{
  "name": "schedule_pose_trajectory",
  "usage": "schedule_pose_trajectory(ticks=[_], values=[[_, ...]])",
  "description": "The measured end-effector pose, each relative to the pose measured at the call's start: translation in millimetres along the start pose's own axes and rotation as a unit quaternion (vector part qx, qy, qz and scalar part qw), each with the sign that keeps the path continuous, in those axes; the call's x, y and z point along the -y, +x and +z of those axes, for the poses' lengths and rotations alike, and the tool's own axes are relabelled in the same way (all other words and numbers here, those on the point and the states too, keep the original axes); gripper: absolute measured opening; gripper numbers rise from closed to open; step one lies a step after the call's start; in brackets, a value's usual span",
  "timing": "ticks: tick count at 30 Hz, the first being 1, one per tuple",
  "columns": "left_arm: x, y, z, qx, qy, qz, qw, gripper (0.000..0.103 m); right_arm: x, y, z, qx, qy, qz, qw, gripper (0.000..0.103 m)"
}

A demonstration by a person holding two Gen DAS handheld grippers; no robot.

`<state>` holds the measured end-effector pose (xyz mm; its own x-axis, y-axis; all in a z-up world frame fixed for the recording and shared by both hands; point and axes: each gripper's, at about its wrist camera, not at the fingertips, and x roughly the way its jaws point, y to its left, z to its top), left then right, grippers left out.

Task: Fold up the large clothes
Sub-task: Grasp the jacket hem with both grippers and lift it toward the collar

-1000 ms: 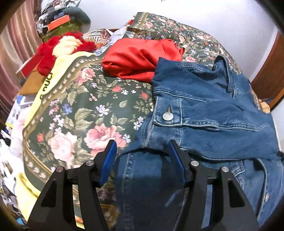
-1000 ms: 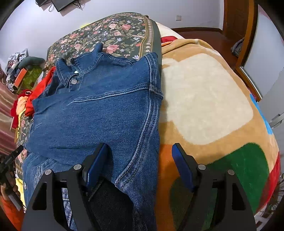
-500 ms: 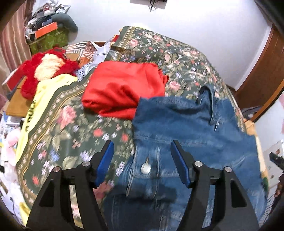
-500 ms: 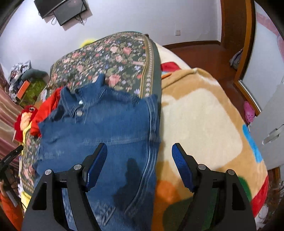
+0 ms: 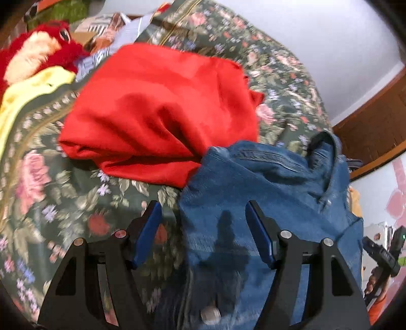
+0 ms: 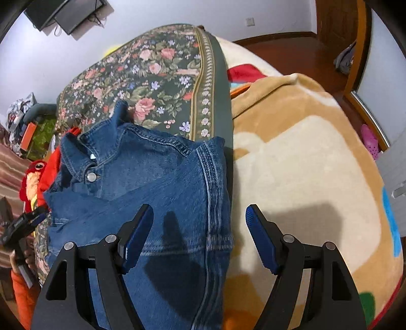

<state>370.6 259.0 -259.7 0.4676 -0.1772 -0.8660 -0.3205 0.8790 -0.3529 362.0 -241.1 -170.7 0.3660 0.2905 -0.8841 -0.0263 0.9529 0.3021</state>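
While both jaws stand wide and hold nothing, the jacket [image 6: 152,193] lies on the bed under them; each gripper should pinch one outer edge before lifting

white wall [image 6: 157,15], wooden floor [image 6: 291,53], wall-mounted screen [image 6: 66,14]

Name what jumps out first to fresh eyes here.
The red garment, bunched on the floral bedspread, dominates the left wrist view. The denim jacket lies beside it, collar toward the far end, its right edge along the tan blanket. Both the left gripper and right gripper are open above the jacket, holding nothing.
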Motion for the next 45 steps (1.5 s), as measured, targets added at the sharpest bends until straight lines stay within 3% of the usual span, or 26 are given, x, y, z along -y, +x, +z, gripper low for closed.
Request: schedule_pose_trajectory(ticks=[6,9,12,13,14,16,20,27,31,38,45], values=[[1.4,23.6,13.6,-0.003,-0.012,-0.015,0.9998,0.068,5.6,15.1,12.4,0.000,0.012,0.010,1.000,0.071],[7.8,22.9,15.9,0.010,-0.007,-0.023,0.9997,0.067,8.0,22.1,19.1,-0.005,0.014,0.016,1.000,0.058],[16.6,19.4,18.6,0.031,0.010,-0.015,0.9994,0.050,7.2,30.0,22.8,-0.011,0.009,0.004,1.000,0.033],[20.9,17.0,18.3,0.038,0.019,-0.005,0.9991,0.039,5.7,32.1,22.7,-0.013,0.005,0.003,1.000,0.026],[23.5,16.5,19.8,0.040,0.025,0.000,0.9989,0.023,4.1,32.7,22.2,-0.014,0.003,0.003,1.000,0.021],[31.9,14.2,18.4,0.040,0.036,0.012,0.9985,0.016,-1.4,26.1,20.4,-0.003,-0.006,0.000,1.000,0.016],[60.3,-5.9,12.3,0.074,0.076,0.056,0.9927,0.011,-15.2,-3.8,22.6,0.050,-0.024,0.002,0.998,0.014],[100.4,-79.8,18.3,0.147,0.118,0.031,0.9816,0.010,-36.3,-51.7,46.5,0.106,-0.051,0.024,0.993,0.014],[111.9,-114.9,34.6,0.173,0.120,-0.007,0.9776,0.010,-51.4,-69.0,64.4,0.137,-0.070,0.027,0.988,0.014],[126.6,-113.0,66.9,0.190,0.122,-0.001,0.9742,0.010,-72.9,-61.3,103.8,0.160,-0.089,0.015,0.983,0.013],[104.9,-58.3,113.1,0.166,0.096,0.046,0.9804,0.010,-60.6,-5.0,136.3,0.123,-0.077,-0.023,0.989,0.014]])
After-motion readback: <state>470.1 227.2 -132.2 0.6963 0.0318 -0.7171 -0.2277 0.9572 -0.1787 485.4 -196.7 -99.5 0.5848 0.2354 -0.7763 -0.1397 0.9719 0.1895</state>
